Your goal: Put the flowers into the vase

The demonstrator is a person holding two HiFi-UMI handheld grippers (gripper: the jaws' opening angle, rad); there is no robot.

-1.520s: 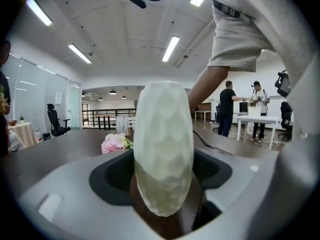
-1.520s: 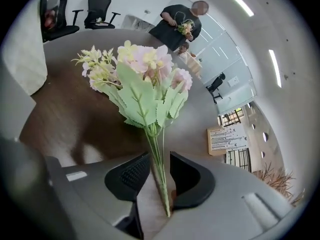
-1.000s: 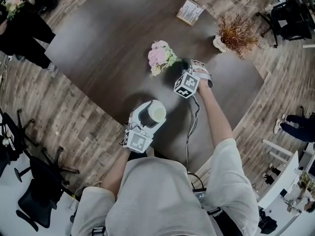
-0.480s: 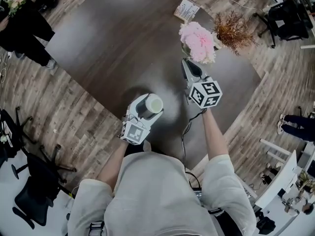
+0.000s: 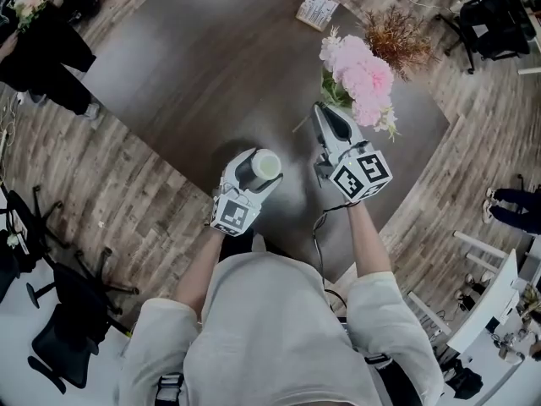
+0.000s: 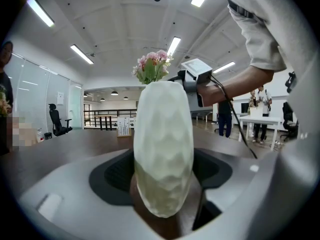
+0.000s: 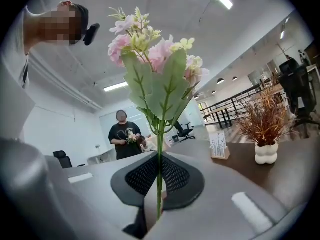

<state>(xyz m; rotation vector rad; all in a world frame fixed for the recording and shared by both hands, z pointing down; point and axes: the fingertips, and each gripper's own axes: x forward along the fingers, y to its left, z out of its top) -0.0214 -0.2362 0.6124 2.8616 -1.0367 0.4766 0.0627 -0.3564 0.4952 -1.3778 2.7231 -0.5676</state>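
The pale, dimpled vase [image 5: 265, 167] stands upright on the dark table [image 5: 186, 66], and my left gripper [image 5: 256, 174] is shut on its body. In the left gripper view the vase [image 6: 164, 144] fills the gap between the jaws. A bunch of pink flowers [image 5: 362, 79] with green leaves is held in the air to the right of the vase, my right gripper [image 5: 327, 123] shut on its stem. In the right gripper view the flowers [image 7: 155, 59] stand upright, and the thin green stem [image 7: 159, 184] is pinched between the pads.
A dried brown plant in a white pot [image 5: 397, 36] stands at the table's far right, close behind the flowers. A small card stand [image 5: 314, 8] sits at the far edge. A person in black [image 7: 123, 134] stands beyond the table. Office chairs [image 5: 59, 311] stand on the wood floor.
My right gripper has lifted the flowers off the table and rolled them upright, moving right and toward me in the head view. The left gripper and the vase have stayed put.
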